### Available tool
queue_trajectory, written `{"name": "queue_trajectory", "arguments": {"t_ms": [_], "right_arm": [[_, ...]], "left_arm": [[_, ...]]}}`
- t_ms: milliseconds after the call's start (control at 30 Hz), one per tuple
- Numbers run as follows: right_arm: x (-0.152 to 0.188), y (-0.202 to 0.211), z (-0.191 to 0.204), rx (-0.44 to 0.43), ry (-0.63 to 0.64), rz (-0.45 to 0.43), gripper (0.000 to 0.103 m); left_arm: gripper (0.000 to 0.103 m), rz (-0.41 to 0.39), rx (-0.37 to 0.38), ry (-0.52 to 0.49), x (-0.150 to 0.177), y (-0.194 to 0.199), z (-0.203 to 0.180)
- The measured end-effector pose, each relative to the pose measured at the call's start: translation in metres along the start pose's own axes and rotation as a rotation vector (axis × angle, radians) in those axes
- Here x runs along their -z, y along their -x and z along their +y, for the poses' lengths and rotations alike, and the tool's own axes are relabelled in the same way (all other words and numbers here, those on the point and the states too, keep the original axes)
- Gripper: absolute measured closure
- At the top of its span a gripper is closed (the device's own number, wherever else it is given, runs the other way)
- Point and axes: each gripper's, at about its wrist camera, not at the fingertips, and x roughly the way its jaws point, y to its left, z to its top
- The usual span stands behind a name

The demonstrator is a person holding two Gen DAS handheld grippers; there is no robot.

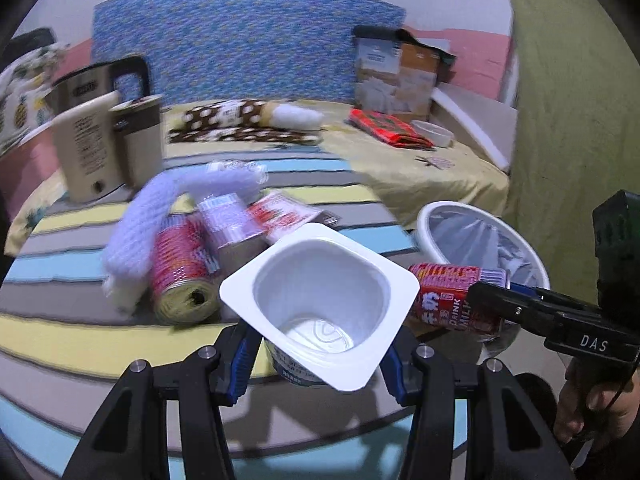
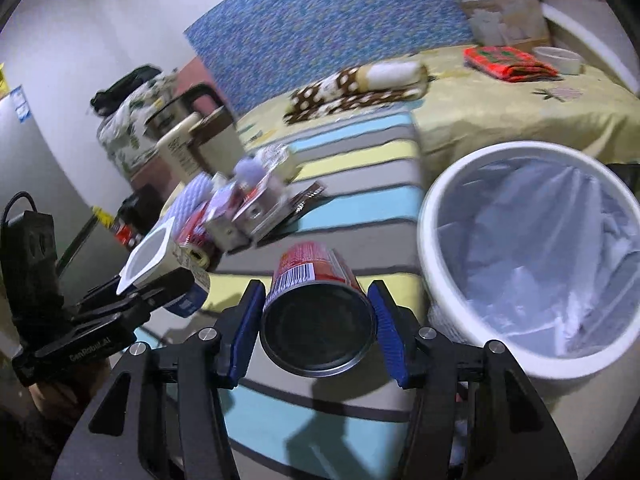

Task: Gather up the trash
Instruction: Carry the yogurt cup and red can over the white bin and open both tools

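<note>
My left gripper [image 1: 320, 354] is shut on an empty white yogurt cup [image 1: 320, 296], held above the striped table, open mouth facing the camera; the cup also shows in the right wrist view [image 2: 150, 256]. My right gripper [image 2: 316, 316] is shut on a red milk-drink can [image 2: 316, 300], held just left of the white trash bin [image 2: 532, 248]. In the left wrist view the can [image 1: 452, 296] hangs at the bin's rim [image 1: 428, 220]. A pile of trash lies on the table: a red roll [image 1: 182, 276], a small carton [image 1: 230, 224], a red wrapper [image 1: 284, 216] and white foam netting [image 1: 136, 236].
A kettle [image 1: 100, 84] and a beige jug [image 1: 108, 140] stand at the table's back left. Behind is a bed with a brown spotted cloth [image 1: 240, 120], a red packet [image 1: 390, 128], a white bowl [image 1: 434, 132] and a box [image 1: 396, 76].
</note>
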Motion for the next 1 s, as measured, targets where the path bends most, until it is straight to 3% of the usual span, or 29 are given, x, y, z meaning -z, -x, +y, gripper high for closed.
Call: {"name": "queue_trajectory", "arguments": {"t_ms": [500,1000], "right_arm": [[-0.021,0.045,-0.051,0.142,-0.081,-0.169,0.048],[-0.005,0.055,-0.107,0.306,-0.177,-0.141,0.048]], "left_arm": [[0.05,-0.008,0.134,-0.128,-0.043,-0.042,-0.084],[0.05,0.075,0.303,-0.235,-0.051,-0.103,-0.157]]}}
